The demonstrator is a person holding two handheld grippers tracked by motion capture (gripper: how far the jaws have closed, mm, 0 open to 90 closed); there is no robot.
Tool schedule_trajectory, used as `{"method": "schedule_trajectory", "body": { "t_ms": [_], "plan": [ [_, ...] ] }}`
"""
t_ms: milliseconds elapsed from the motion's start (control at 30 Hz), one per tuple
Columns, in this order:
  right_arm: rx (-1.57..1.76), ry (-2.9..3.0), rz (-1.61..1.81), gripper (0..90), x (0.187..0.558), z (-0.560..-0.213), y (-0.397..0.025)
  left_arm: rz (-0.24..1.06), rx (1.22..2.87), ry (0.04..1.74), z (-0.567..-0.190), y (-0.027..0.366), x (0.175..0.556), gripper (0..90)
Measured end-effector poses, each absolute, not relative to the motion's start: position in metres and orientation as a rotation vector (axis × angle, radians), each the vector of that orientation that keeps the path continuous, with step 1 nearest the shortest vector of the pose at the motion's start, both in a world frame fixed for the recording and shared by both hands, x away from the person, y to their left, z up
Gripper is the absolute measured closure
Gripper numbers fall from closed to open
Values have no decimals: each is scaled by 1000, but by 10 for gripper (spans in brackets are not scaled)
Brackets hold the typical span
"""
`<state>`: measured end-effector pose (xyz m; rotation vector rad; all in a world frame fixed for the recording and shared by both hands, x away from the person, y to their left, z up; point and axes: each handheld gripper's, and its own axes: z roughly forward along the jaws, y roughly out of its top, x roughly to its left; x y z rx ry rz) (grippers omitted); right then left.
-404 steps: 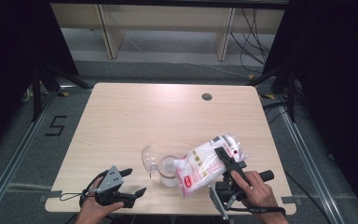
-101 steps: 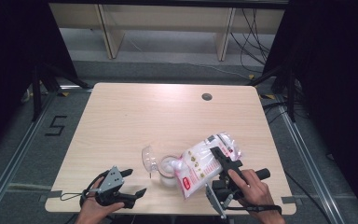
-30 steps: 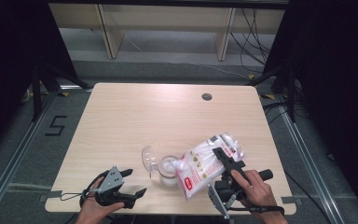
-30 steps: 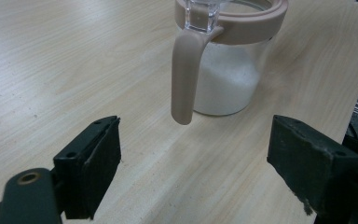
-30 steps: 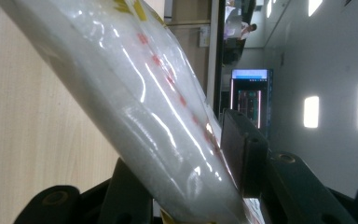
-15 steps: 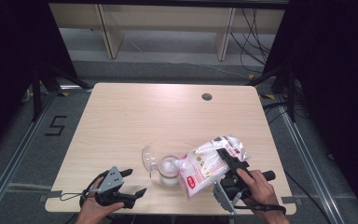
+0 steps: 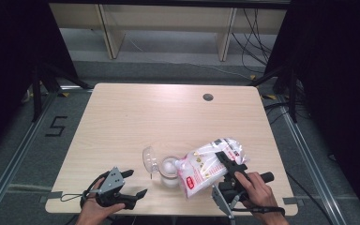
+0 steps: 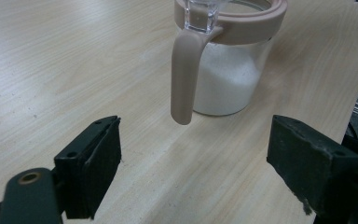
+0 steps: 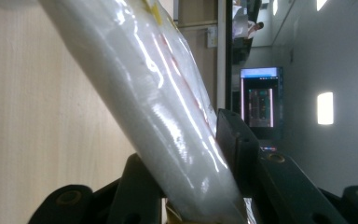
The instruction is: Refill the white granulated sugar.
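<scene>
Pale wood-grain laminate covers the rectangular desk point(image 7: 136, 122), on which the work sits toward six o'clock. A white plastic bag printed in red point(image 7: 206, 165) is held tilted at about five o'clock of the desk, its lower corner brought over the mouth of the clear glass jar with a beige rim and handle point(image 7: 168, 169), just beside and to the nine o'clock side of the bag. The jar's clear hinged lid point(image 7: 149, 158) stands open at its ten o'clock. White granules point(image 8: 223, 77) are seen inside the jar, filling it to well below the rim.

The right gripper point(image 7: 228, 165) is clenched on the upper end of the bag, jaws pressed against both faces of the plastic. The left gripper point(image 7: 132, 183) rests near the desk's seven o'clock edge, jaws released and spread wide, the jar's handle point(image 8: 184, 77) framed between them but well apart from either.

Pouring is judged to be the step in hand. The next move would call for the bag to be raised or tipped further, with its corner kept over the opening so nothing is spilled.
</scene>
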<state>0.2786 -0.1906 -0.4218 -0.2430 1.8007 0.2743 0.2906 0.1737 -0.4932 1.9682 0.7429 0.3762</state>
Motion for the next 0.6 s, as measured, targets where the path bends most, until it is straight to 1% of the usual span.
{"method": "schedule_trajectory", "body": {
  "t_ms": [67,133,233,267,400,433,567,600],
  "plan": [
    [-305,1783,217,719,279,-420,-189,376,1968,743,-493,174,291,172],
    [-254,1793,246,722,278,-424,-190,379,1971,747,-493,174,290,172],
    [-344,1758,179,726,279,-421,-188,380,1973,746,-493,174,291,173],
    [-297,1764,192,728,277,-424,-189,382,1973,744,-493,174,291,174],
    [-339,1738,160,731,276,-423,-186,375,1963,753,-494,173,290,174],
    [-394,1713,143,732,277,-420,-185,386,1977,739,-493,174,291,174],
    [-367,1695,144,732,275,-423,-185,378,1971,747,-493,174,291,178],
    [-422,1687,108,732,276,-419,-184,378,1971,747,-493,174,291,178]
  ]
}}
